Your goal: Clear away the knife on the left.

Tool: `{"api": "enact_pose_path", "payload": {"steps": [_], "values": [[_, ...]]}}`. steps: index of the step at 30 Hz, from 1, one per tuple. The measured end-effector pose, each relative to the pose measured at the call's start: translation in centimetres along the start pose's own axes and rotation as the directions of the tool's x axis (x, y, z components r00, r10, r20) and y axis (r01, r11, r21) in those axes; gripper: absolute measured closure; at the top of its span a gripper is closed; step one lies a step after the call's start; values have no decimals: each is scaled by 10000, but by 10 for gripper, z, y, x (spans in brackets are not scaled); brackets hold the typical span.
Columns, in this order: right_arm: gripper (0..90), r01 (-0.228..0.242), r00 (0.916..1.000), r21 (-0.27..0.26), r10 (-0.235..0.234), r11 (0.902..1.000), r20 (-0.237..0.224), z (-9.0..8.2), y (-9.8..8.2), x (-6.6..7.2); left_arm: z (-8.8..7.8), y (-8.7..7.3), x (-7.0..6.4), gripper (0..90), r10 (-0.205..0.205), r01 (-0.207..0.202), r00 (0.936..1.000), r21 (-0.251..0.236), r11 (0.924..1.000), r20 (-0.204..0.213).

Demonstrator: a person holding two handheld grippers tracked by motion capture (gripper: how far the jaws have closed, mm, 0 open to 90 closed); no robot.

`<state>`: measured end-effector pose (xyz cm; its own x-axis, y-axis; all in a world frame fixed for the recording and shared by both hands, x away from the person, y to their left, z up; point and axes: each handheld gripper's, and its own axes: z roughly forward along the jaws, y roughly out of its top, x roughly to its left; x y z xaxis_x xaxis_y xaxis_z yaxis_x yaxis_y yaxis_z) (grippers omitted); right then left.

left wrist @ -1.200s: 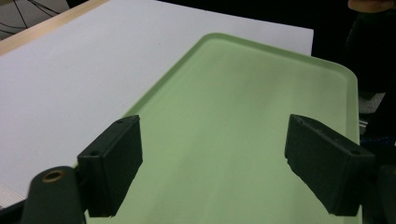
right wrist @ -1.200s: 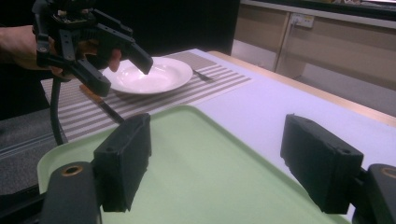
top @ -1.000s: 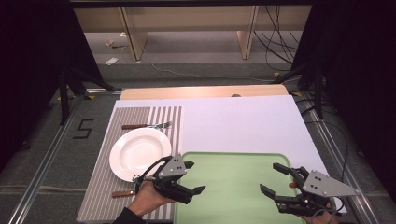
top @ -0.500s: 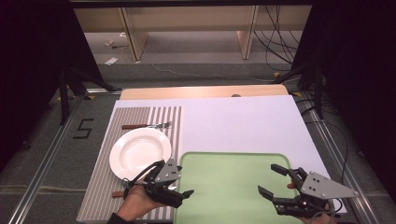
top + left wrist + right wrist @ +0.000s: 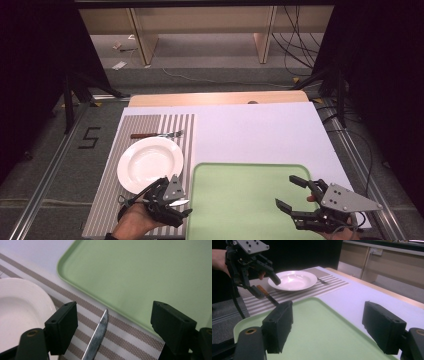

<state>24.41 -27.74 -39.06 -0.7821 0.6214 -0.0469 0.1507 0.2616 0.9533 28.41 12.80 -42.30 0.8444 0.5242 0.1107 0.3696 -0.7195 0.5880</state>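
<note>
A grey floor with a taped "5" flanks the table. On the striped mat lie a fork and plate; the left gripper, jaws wide, straddles the knife beside the green tray. The right gripper hovers wide open, holding nothing, over the tray's right end.

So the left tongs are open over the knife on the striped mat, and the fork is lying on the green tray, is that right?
Not quite: the fork lies on the striped mat beyond the plate, not on the green tray, as the high view shows. The left tongs are indeed open over the knife.
</note>
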Motion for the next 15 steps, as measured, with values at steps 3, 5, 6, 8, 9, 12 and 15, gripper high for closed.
{"api": "enact_pose_path", "payload": {"steps": [3,5,6,8,9,12,15], "values": [[258,12,10000,6,-12,10000,9,0,0,0,1,-5,3,217,78,-74,9999,335,9994,-101],[258,34,10000,18,-34,10000,4,1,0,0,2,-9,5,222,56,-46,9998,558,9984,-170],[258,42,10000,46,-42,10000,11,1,0,1,2,-10,6,223,60,-46,9998,686,9976,-205],[258,44,10000,49,-44,10000,22,1,0,1,1,-13,8,224,71,-54,9998,847,9964,-205],[258,39,10000,48,-39,10000,23,0,0,0,1,-15,8,226,95,-81,9998,919,9957,-155],[258,9,10000,49,-9,10000,25,1,0,0,-1,-20,8,228,88,-65,9997,1076,9942,-207],[258,42,10000,58,-43,10000,32,0,0,1,-3,-26,10,236,-33,60,9997,1223,9925,-222]]}}
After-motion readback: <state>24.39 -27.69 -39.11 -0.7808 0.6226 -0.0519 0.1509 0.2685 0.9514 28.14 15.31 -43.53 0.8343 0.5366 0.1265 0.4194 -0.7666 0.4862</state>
